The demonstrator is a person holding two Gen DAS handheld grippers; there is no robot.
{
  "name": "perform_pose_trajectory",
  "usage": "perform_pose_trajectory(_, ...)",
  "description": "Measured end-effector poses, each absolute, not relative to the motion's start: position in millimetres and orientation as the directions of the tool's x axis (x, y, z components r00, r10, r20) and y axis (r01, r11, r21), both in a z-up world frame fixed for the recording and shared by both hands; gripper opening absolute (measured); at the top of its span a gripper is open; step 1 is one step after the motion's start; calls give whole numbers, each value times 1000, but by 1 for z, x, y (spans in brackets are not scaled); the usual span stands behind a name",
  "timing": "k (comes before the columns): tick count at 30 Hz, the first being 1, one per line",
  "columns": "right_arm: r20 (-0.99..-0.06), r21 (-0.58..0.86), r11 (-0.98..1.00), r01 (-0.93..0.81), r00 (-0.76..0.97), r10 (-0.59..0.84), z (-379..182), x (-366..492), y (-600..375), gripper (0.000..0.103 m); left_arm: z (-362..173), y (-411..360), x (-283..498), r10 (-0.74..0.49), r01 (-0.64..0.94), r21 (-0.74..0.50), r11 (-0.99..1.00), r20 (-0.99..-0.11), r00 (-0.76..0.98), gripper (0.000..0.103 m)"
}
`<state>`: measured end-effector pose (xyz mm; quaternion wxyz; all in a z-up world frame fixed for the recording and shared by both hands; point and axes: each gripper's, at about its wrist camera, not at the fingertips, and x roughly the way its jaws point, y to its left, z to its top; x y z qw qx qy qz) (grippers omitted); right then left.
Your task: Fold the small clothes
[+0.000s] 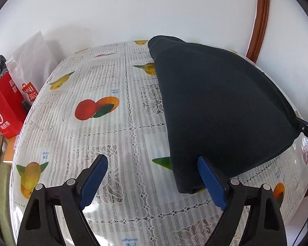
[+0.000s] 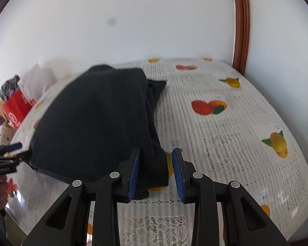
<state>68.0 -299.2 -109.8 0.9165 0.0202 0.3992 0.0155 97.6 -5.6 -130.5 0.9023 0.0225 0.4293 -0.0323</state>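
A dark navy folded garment (image 1: 215, 106) lies on the table with the fruit-print lace cloth (image 1: 113, 123). My left gripper (image 1: 152, 162) is open, its right pad at the garment's near left corner, nothing held. In the right wrist view the garment (image 2: 96, 123) fills the left half, a loose end sticking out at its far side. My right gripper (image 2: 156, 153) is open, with the garment's near right corner lying between its pads. The left gripper (image 2: 8, 155) shows at the garment's left edge. The right gripper's tip (image 1: 307, 129) shows at the garment's right corner.
Red shopping bags (image 1: 6, 106) and a white plastic bag (image 1: 30, 61) stand left of the table against the white wall. A brown wooden door frame (image 2: 241, 24) rises at the far right. The table's near edge runs just under both grippers.
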Motion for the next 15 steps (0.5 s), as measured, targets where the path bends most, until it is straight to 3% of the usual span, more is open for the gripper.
perform_pose_trajectory(8,-684,12,995,-102,725,82,-65,106,-287,37,-100,5,119,-61,82,-7,997,-740,670,87)
perform_pose_trajectory(15,-732,-1,996,-85,679,57,-60,205,-272,39,-92,7,153,-90,107,-25,994,-738,669,87)
